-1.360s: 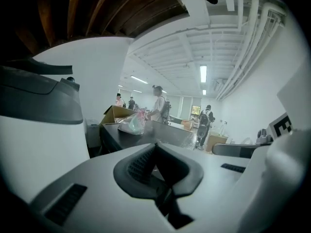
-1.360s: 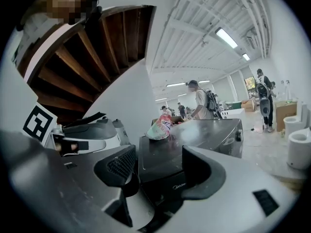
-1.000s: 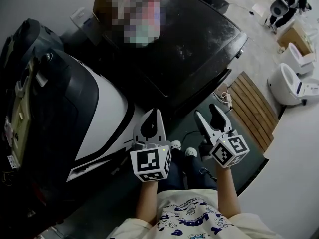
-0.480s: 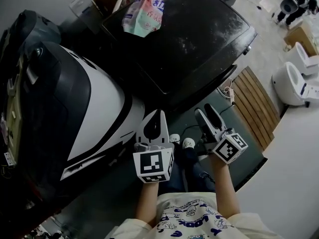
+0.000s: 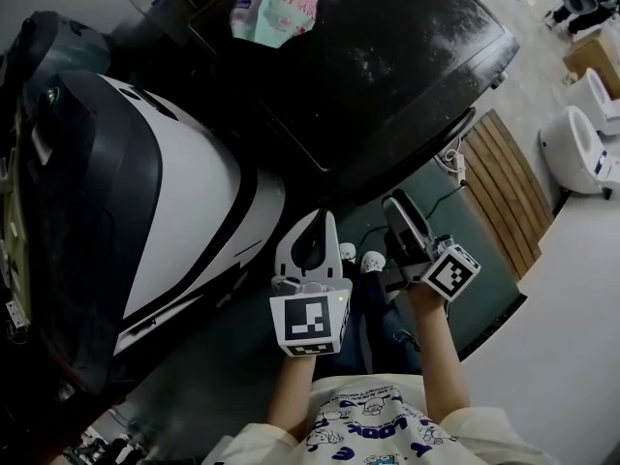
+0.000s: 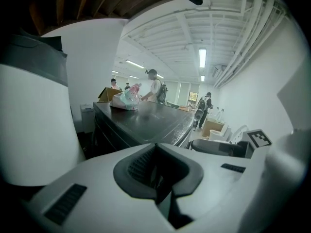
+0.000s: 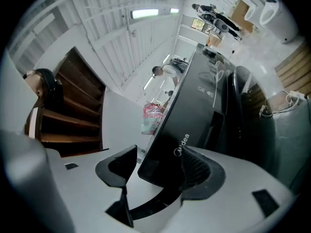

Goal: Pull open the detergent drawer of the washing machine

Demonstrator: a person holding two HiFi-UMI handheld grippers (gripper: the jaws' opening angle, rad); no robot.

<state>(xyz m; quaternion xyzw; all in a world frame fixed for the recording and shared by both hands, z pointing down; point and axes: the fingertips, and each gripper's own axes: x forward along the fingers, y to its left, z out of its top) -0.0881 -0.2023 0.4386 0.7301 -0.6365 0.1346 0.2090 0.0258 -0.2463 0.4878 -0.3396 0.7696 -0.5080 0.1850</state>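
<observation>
Head view, facing washer (image 5: 387, 76) with both grippers held short of it
Holds left gripper (image 5: 317, 219) clenched on nothing, jaws together in left gripper view; holds right gripper (image 5: 397, 204) released, jaws apart though just closing a little, nothing between them, only washer's dark front beyond. Shows bag (image 5: 276, 3) on washer's lid, white-and-black machine (image 5: 194, 201) just beside washer at left, slatted mat (image 5: 504, 187) on floor at right. Cannot pick out drawer on that front from any view
</observation>
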